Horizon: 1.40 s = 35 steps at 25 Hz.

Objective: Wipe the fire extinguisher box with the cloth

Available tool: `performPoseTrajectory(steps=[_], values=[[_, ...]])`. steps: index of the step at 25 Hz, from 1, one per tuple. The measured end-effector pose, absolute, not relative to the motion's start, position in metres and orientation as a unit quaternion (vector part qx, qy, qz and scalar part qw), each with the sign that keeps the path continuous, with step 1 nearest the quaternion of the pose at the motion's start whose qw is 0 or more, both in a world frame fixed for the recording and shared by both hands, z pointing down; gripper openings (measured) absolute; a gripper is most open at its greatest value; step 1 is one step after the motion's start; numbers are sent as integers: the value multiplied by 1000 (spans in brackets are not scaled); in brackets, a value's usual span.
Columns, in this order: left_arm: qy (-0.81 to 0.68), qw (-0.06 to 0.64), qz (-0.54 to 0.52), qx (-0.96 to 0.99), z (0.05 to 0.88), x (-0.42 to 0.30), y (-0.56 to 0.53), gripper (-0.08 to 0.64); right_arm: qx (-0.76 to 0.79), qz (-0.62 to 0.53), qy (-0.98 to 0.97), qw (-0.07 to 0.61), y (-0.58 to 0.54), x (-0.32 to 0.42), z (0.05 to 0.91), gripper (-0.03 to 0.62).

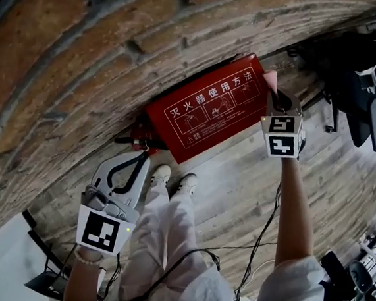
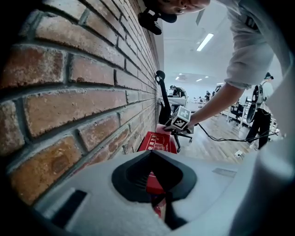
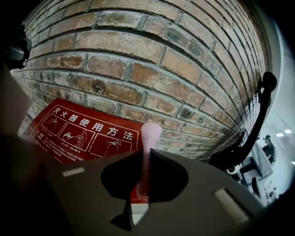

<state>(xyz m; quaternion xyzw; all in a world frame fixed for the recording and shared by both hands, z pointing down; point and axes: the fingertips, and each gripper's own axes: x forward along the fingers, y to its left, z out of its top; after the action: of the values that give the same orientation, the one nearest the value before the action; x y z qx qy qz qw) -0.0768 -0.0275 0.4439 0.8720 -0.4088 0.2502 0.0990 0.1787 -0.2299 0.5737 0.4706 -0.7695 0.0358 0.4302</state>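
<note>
- Two white shoes point(image 1: 161, 174) stood side by side on the plank floor point(image 1: 236, 197), just short of the wall, and one black cable point(image 1: 258, 246) trailed beside them.
- Two grippers were in use, each carrying one marker cube.
- The left gripper point(image 1: 142, 157) point(image 2: 152, 153) had its jaws brought together with nothing between them, its tip near the box's left end.
- The right gripper point(image 1: 273, 90) point(image 3: 147, 154) was clamped narrowly on one pink cloth point(image 1: 270, 78) point(image 3: 150, 133), which stuck out past the jaw tips at the box's right end.
- One red fire extinguisher box point(image 1: 205, 108) point(image 3: 78, 131) lay against the foot of the brick wall point(image 1: 85, 50). Its face bore the white characters "灭火器使用方法" above three pictogram panels; the small print below was too fine to read.
- One black office chair point(image 1: 353, 83) stood farther along the wall.
</note>
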Motion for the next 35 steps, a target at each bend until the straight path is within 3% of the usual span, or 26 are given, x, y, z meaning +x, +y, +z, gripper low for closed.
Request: performPoseTrajectory(steps=[35], values=[[-390, 95, 247, 882, 445, -67, -21, -2, 406, 111, -834, 357, -149, 68, 595, 28]])
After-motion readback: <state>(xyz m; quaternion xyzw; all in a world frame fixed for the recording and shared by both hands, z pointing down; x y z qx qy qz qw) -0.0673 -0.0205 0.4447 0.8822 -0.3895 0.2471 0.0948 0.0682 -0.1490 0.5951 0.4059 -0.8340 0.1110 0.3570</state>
